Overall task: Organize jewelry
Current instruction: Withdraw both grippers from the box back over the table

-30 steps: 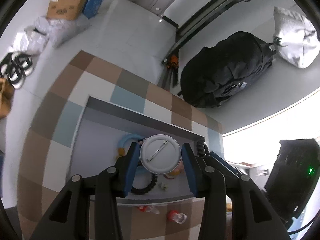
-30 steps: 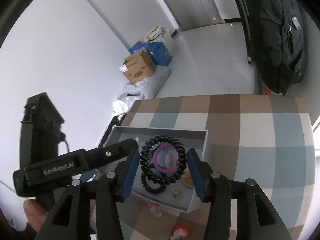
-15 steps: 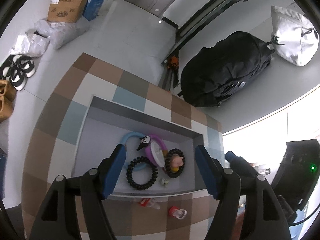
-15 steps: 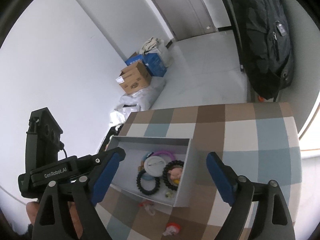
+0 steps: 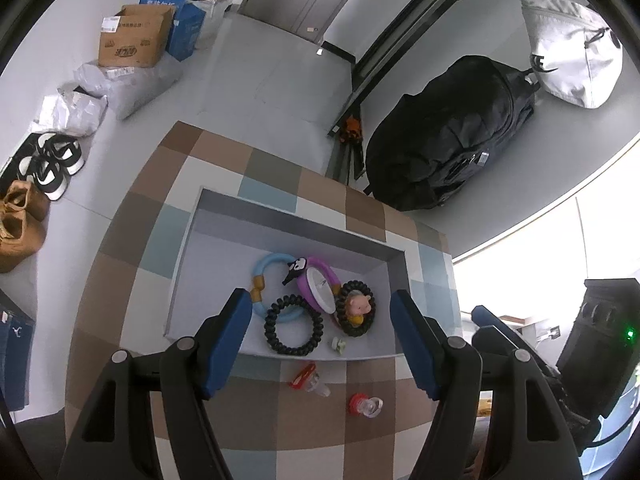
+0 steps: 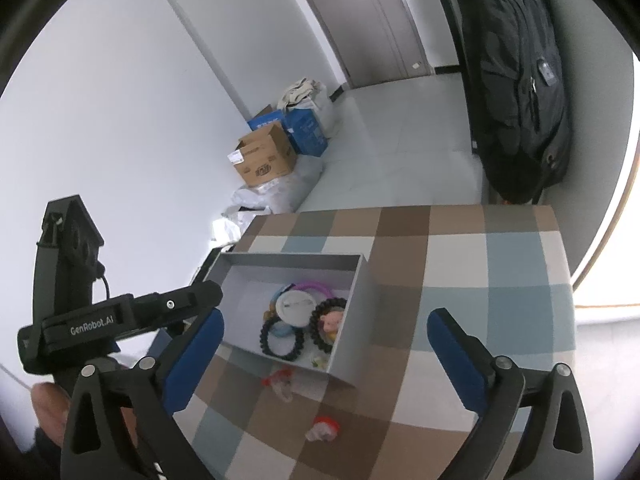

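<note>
In the left wrist view, the left gripper fills the bottom of the frame, its blue-padded fingers spread wide with nothing between them. Just beyond the tips, low in the centre, two small red clips lie loose on the checked worktop, outside the box. Past them sits a shallow grey box, centre frame, holding the jewelry in a cluster at its near side. A black coil ring lies nearest. Beside it to the right, a second black coil frames a small pig charm. Behind these lie a white round badge on a purple ring and a light blue ring to the left. A tiny pale clip rests by the box's near wall.

In the right wrist view, the right gripper is at the bottom, its fingers opening very wide and empty. The box lies centre frame between and beyond them, well apart from both pads. Far off, upper right, a black bag stands on the floor.
</note>
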Demonstrator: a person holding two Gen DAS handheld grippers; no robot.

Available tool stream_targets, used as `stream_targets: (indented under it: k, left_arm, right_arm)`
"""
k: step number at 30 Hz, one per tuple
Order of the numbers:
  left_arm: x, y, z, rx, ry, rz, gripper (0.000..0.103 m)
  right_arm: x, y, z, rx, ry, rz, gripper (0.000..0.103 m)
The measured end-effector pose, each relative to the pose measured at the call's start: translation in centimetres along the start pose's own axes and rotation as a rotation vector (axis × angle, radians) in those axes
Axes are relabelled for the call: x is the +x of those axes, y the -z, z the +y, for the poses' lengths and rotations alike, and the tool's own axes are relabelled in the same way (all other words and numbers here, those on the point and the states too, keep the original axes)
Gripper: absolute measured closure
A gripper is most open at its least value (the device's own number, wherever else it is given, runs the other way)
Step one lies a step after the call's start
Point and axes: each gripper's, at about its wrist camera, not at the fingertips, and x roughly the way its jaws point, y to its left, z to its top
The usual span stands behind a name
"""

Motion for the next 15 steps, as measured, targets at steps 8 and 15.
stream_targets:
  k: [8, 15]
  left_arm:
    - [-0.5, 1.8, -0.4, 0.026, -0.009, -0.01, 0.026]
    - [-1.3, 3.5, -0.9, 0.079, -0.062, -0.038, 0.026]
  right_arm:
    - [-1.1, 1.4, 0.5, -0.048, 0.047, -0.006, 0.0]
    - [-1.4, 2.7, 0.5, -0.07, 0.079, 0.009, 0.0]
